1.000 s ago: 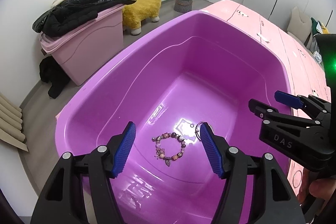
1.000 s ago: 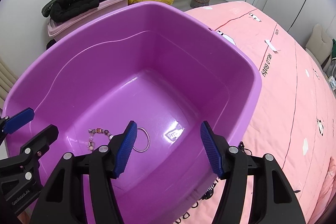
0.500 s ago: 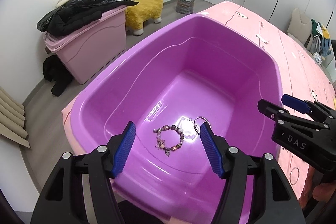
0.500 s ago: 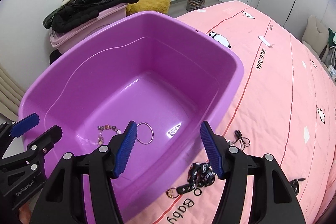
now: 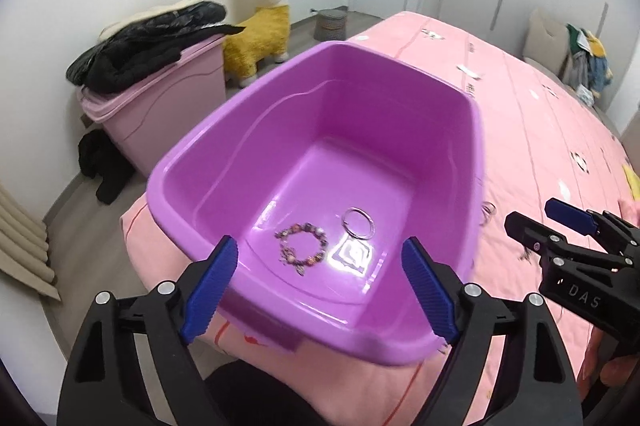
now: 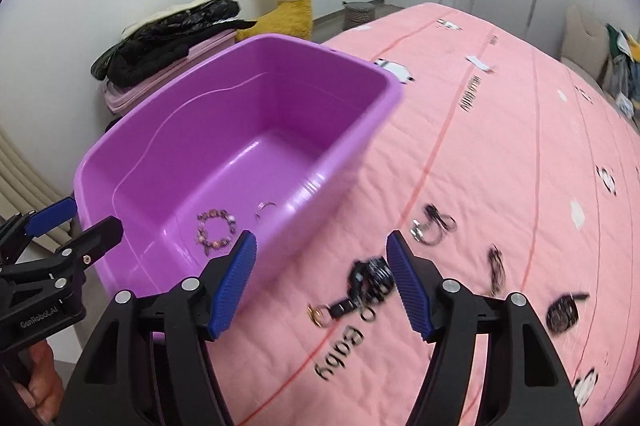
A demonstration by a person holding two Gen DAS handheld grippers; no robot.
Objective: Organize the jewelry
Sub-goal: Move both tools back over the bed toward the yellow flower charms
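A purple plastic tub (image 5: 474,154) (image 6: 360,146) sits on the corner of a pink bed. On its floor lie a beaded bracelet (image 5: 304,246) (image 6: 216,230) and a thin silver ring bangle (image 5: 359,222) (image 6: 266,206). My left gripper (image 5: 320,290) is open and empty, above the tub's near rim. My right gripper (image 6: 322,278) is open and empty, over the bedspread just right of the tub. Under and beyond it lie loose pieces: a black strap with a gold clasp (image 6: 352,290), a black cord piece with a metal ring (image 6: 434,226), a dark strand (image 6: 496,266) and a dark pendant (image 6: 564,310).
The pink bedspread (image 6: 520,146) stretches to the right. A pink storage box (image 5: 160,106) with black coats on it and a yellow-and-white alpaca toy (image 5: 264,26) stand on the floor to the left. A pillow and clothes (image 5: 580,54) lie at the far right.
Both grippers have pulled back and up out of the tub. The right gripper has swung right, over the bedspread, bringing the loose jewelry into view. Both stay open.
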